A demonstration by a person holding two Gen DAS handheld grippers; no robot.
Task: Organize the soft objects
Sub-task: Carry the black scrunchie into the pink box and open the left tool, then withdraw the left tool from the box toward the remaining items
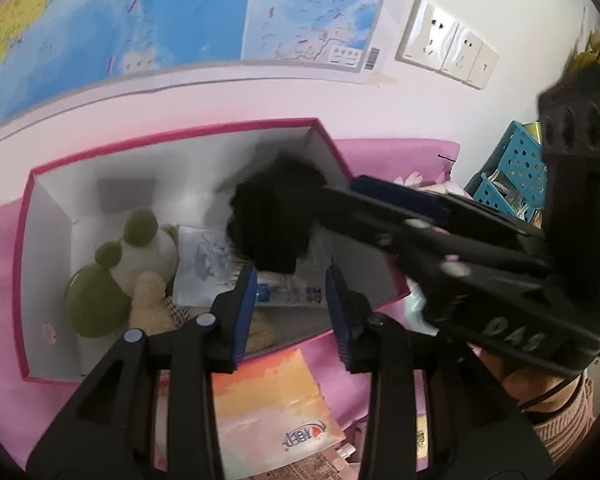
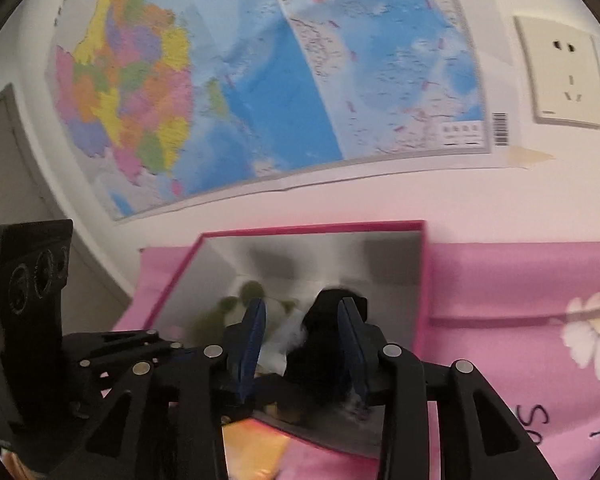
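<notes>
A pink-edged white box (image 1: 44, 248) lies open on a pink cloth. Inside it lie a green frog plush (image 1: 112, 276), a beige plush (image 1: 152, 304) and clear plastic packets (image 1: 208, 264). A black fluffy toy (image 1: 272, 220) hangs over the box's right part, at the tips of my right gripper (image 1: 332, 196), which reaches in from the right. In the right wrist view the black toy (image 2: 324, 344) sits against the right finger, and my right gripper (image 2: 302, 340) stands open. My left gripper (image 1: 290, 312) is open and empty over the box's near edge.
A map (image 1: 140, 12) and wall sockets (image 1: 444, 40) are on the wall behind. A blue perforated basket (image 1: 512, 168) stands at the right. An orange and pink bag (image 1: 272, 400) and packets lie in front of the box. The pink cloth (image 2: 520, 320) has a daisy print.
</notes>
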